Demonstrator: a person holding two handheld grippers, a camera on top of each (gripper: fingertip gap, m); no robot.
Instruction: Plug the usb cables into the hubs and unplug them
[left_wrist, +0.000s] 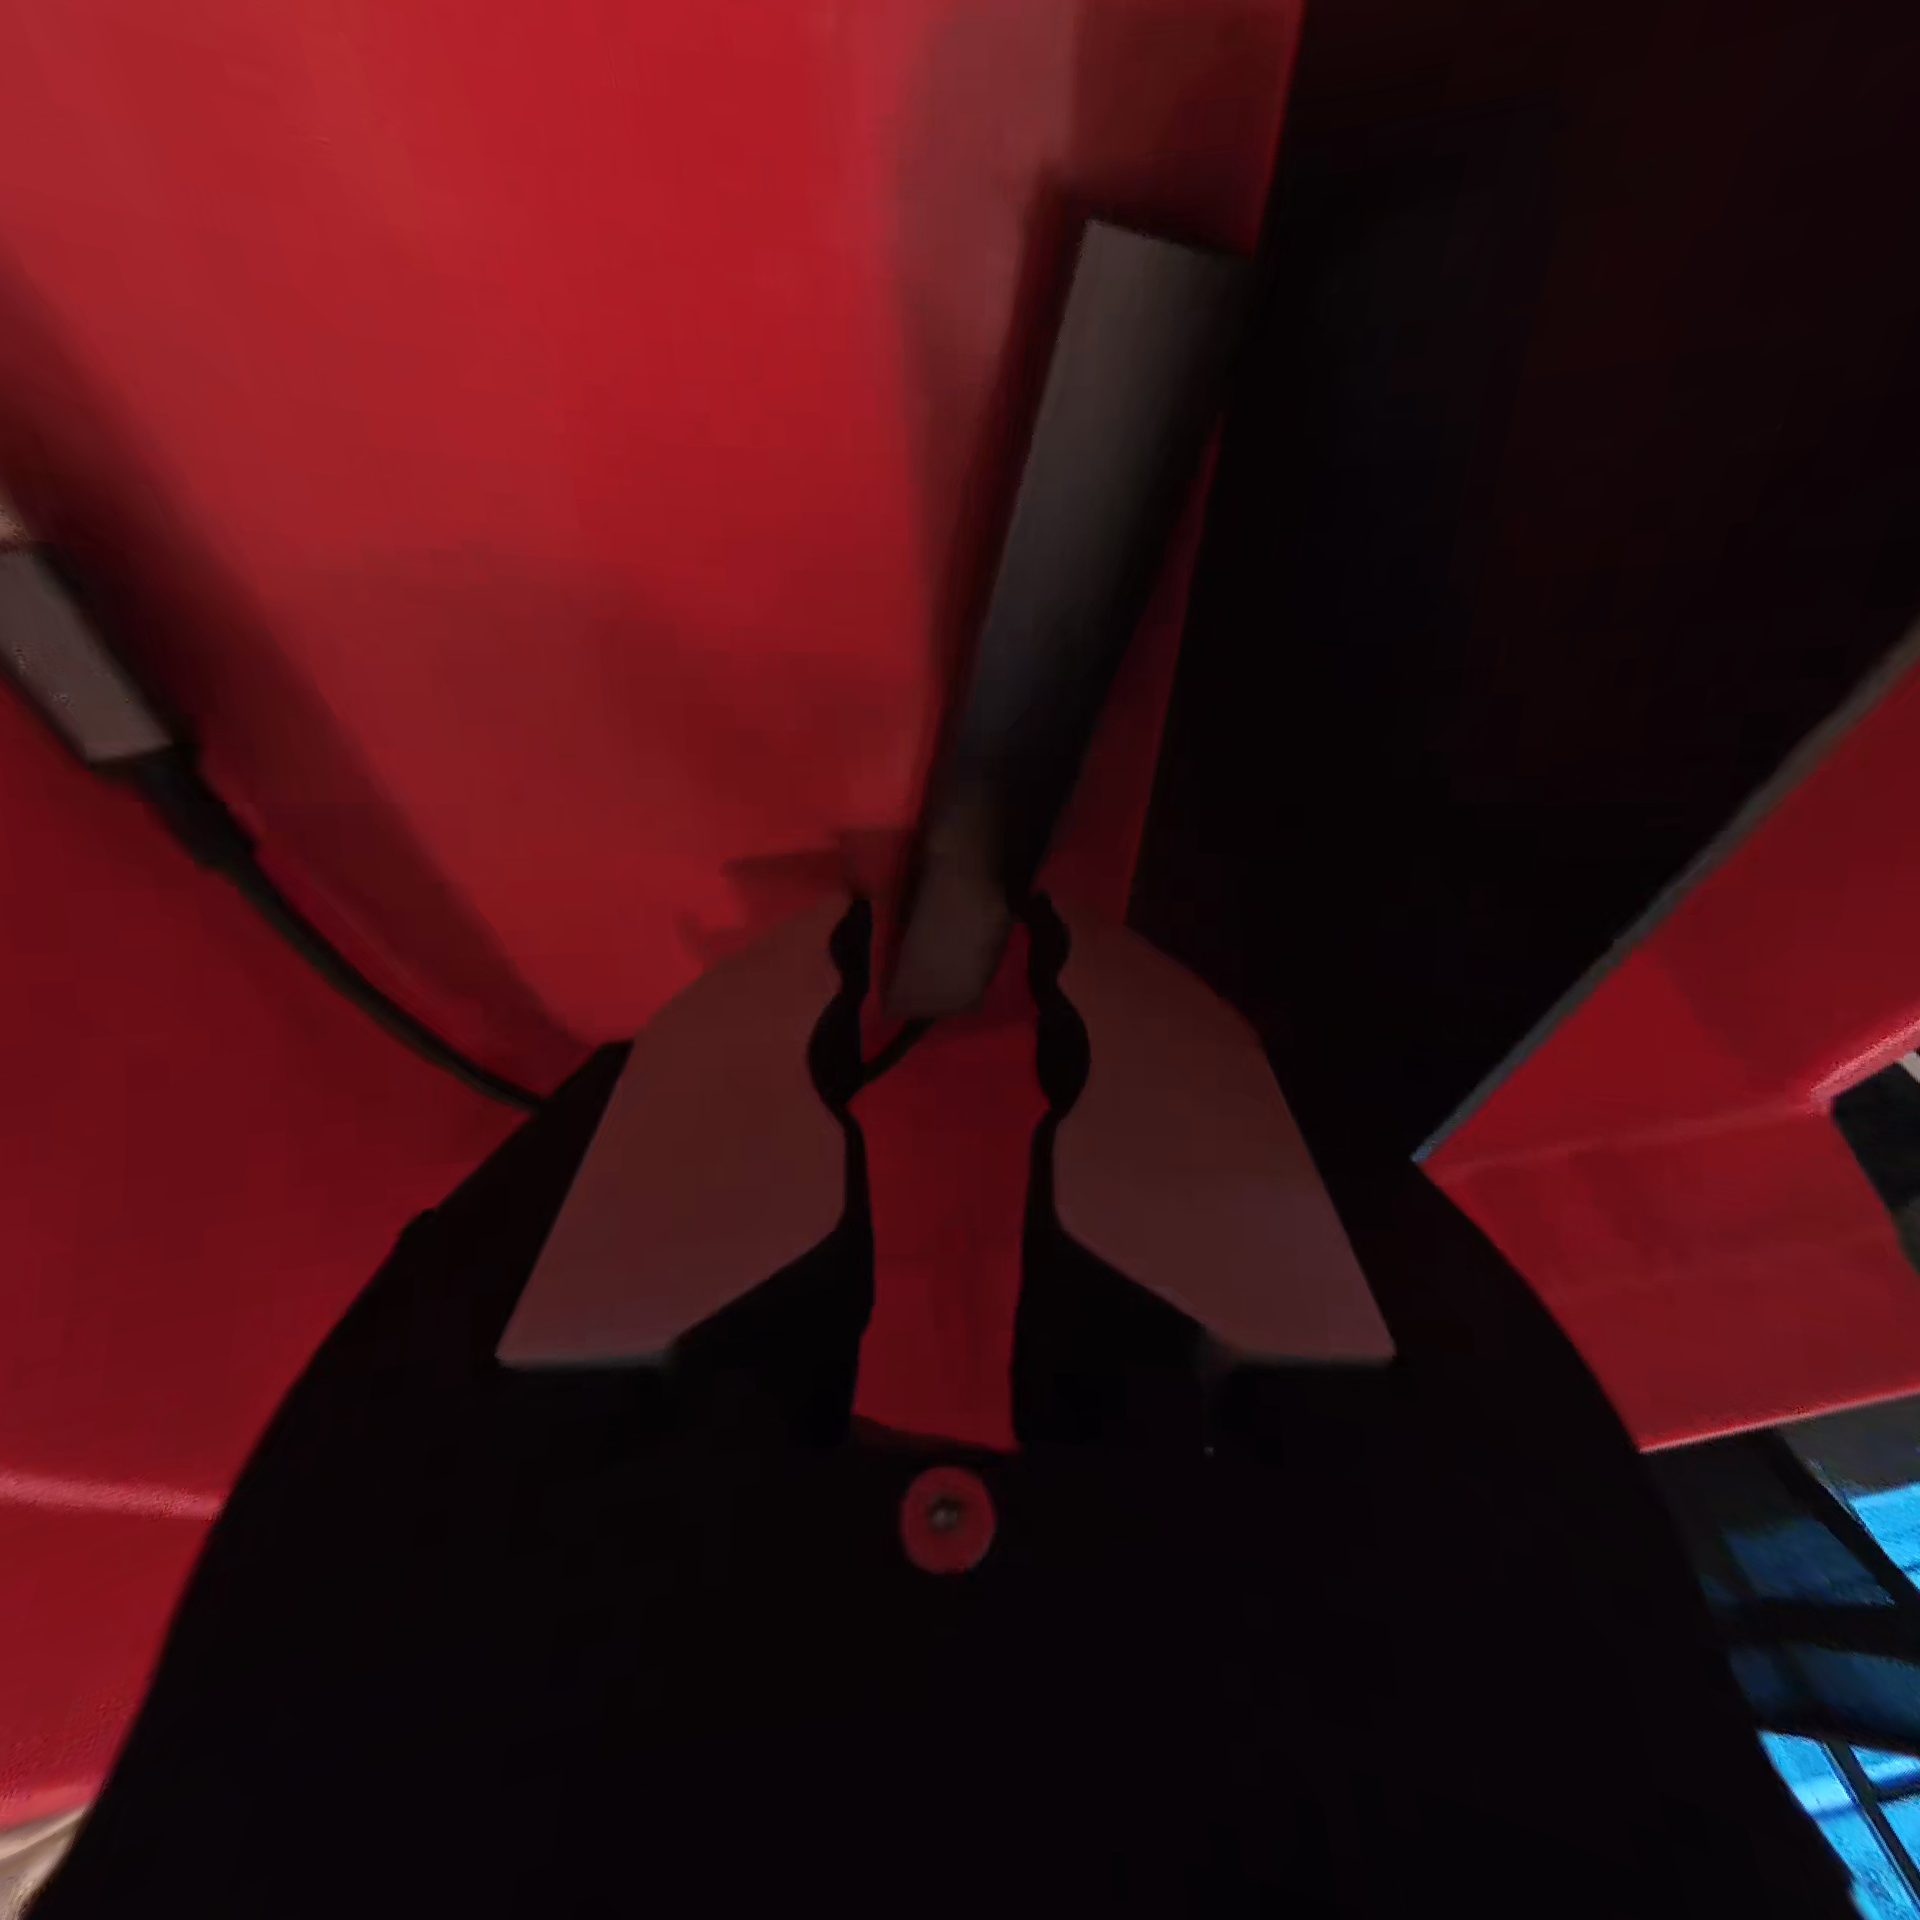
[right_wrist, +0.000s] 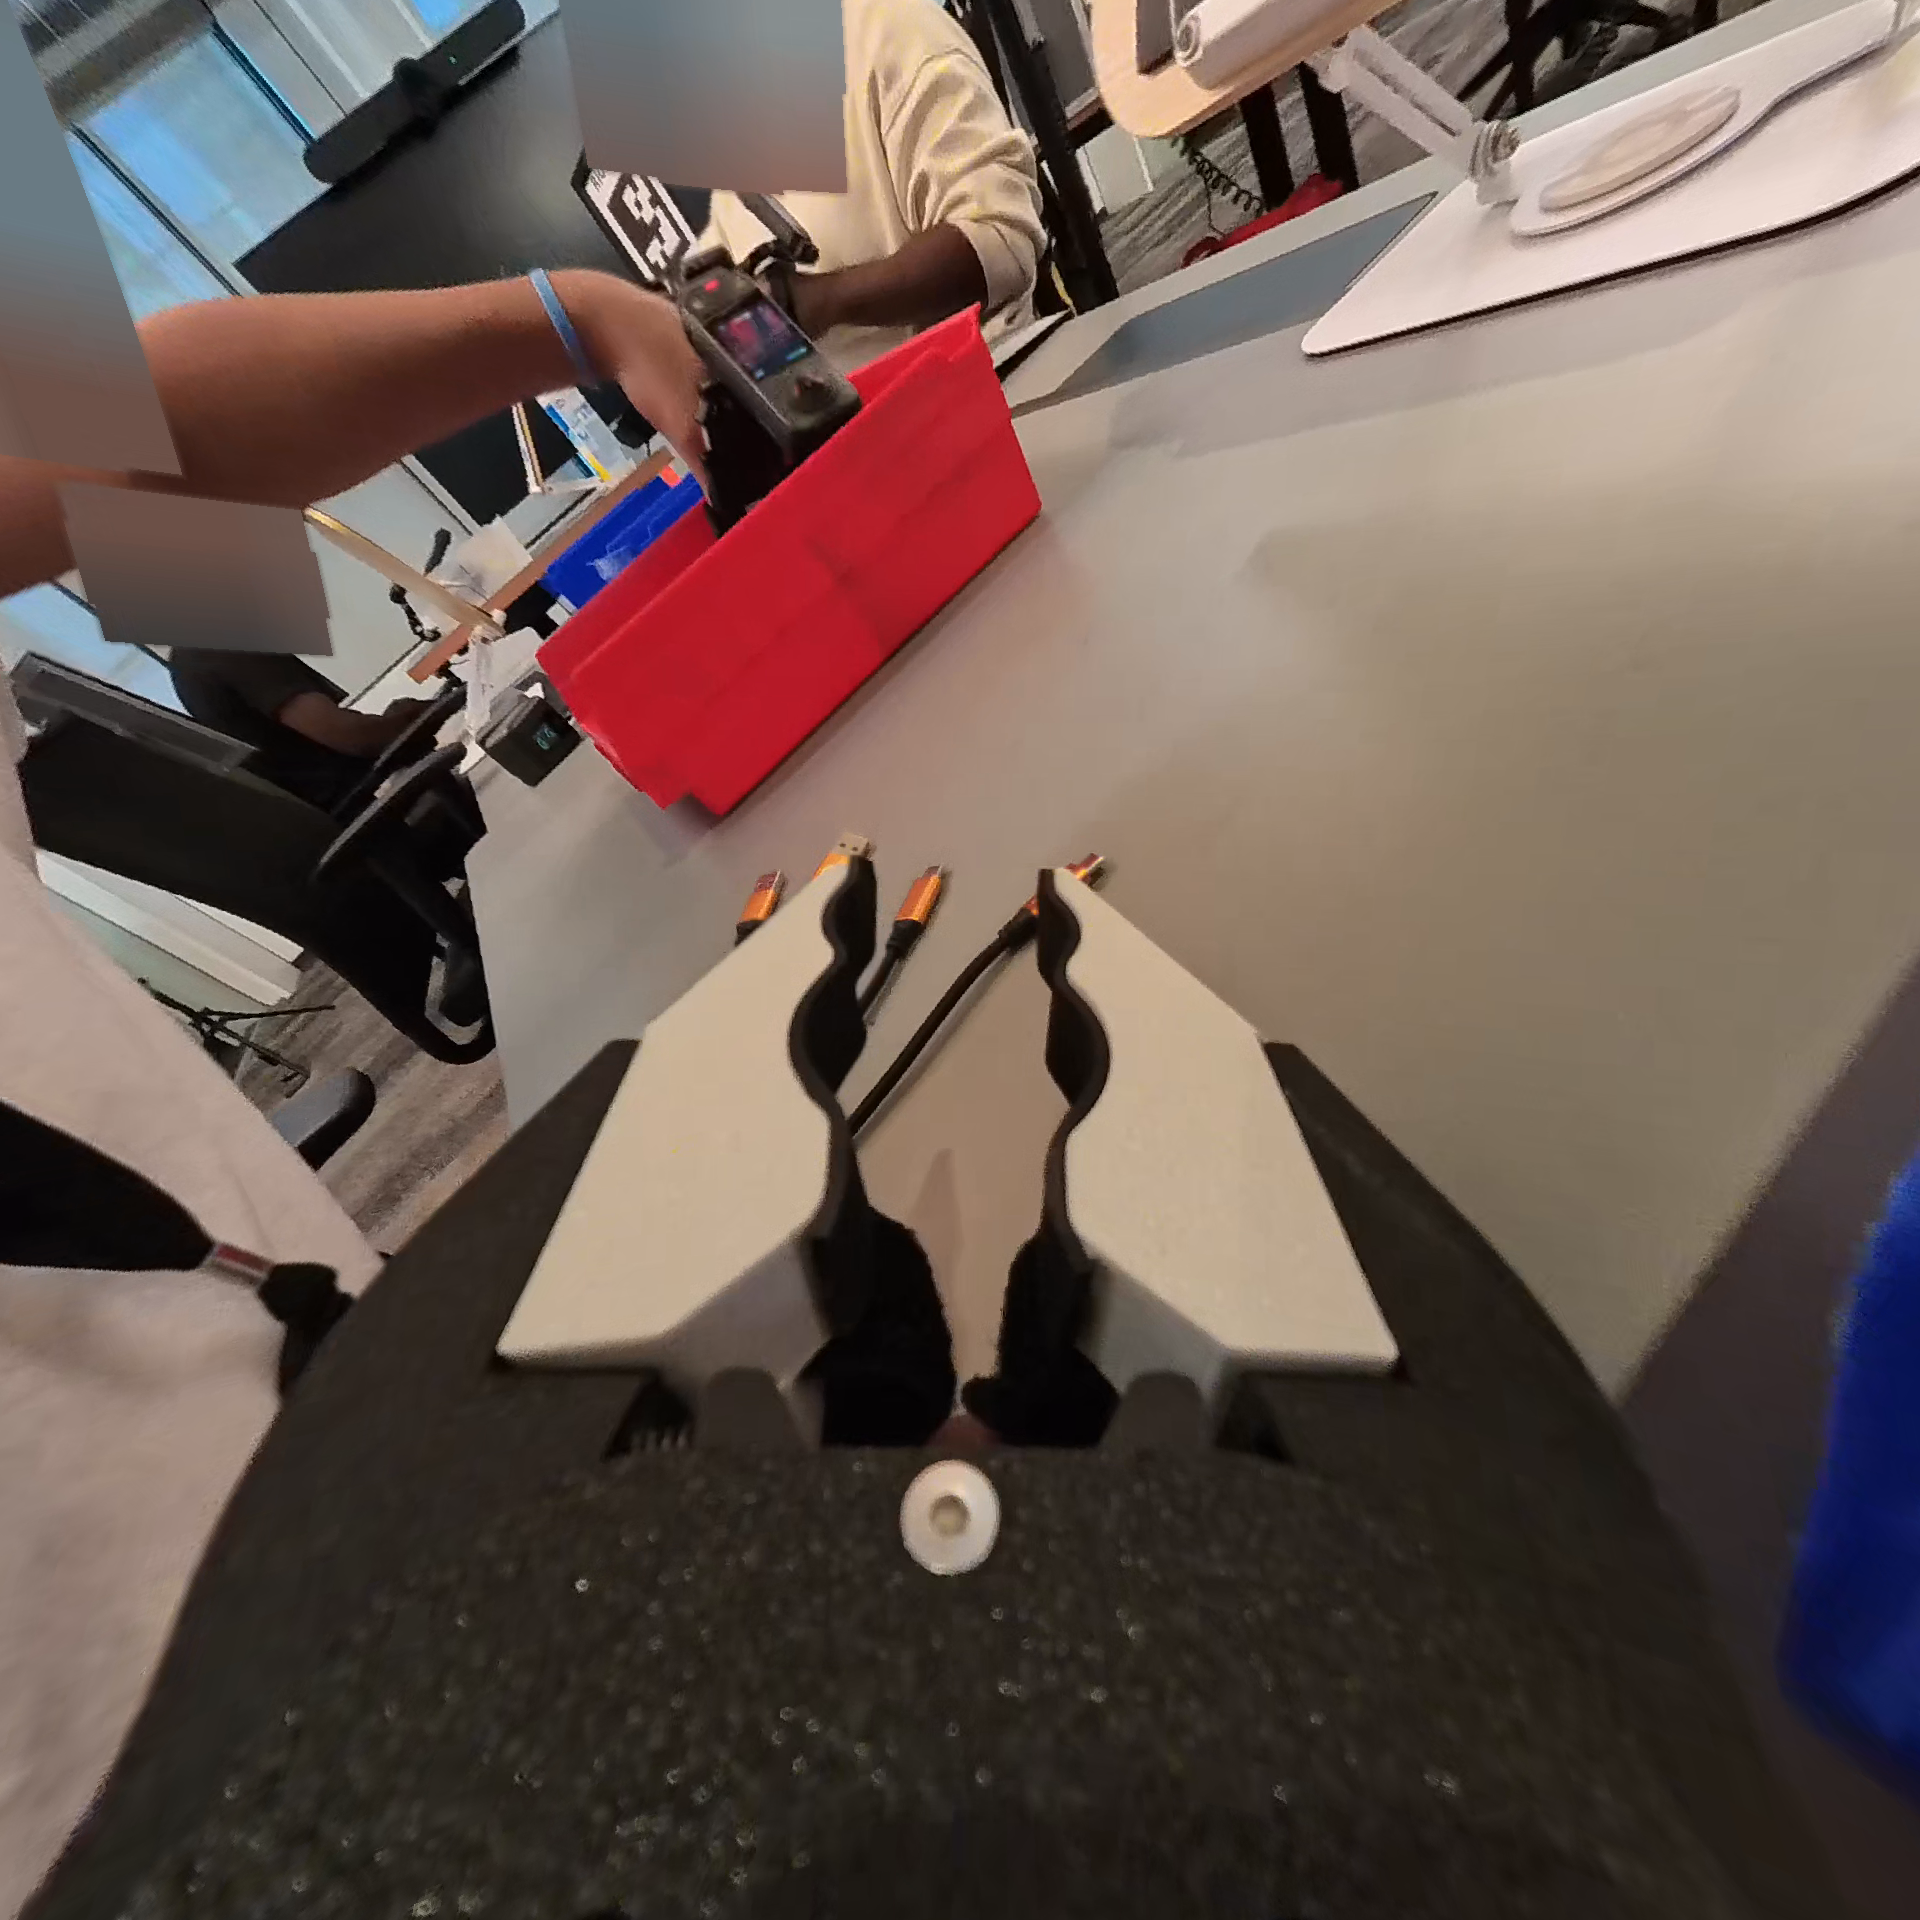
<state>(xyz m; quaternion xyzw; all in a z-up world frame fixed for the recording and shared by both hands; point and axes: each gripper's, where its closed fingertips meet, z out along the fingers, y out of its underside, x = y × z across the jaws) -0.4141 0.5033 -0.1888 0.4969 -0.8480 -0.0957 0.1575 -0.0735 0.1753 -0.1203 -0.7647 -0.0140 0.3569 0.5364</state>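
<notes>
Grey table (right_wrist: 1403, 779), red bin (right_wrist: 810, 582) at 11 o'clock. Left gripper (left_wrist: 945, 935) down inside it — jaws slightly apart around a grey connector (left_wrist: 1081, 582), grip unclear; could slip. Right gripper (right_wrist: 951, 904) part-open, empty, over orange-tipped cables (right_wrist: 920, 899) — may snag.

White mat (right_wrist: 1621, 223), black office chair (right_wrist: 395, 831)

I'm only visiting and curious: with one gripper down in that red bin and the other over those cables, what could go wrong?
The left gripper sits around a grey bar inside the red bin; a snag could drag the bin. The open right gripper straddles one black cable beside several orange-tipped plugs, so it might pinch the wrong one.
</notes>
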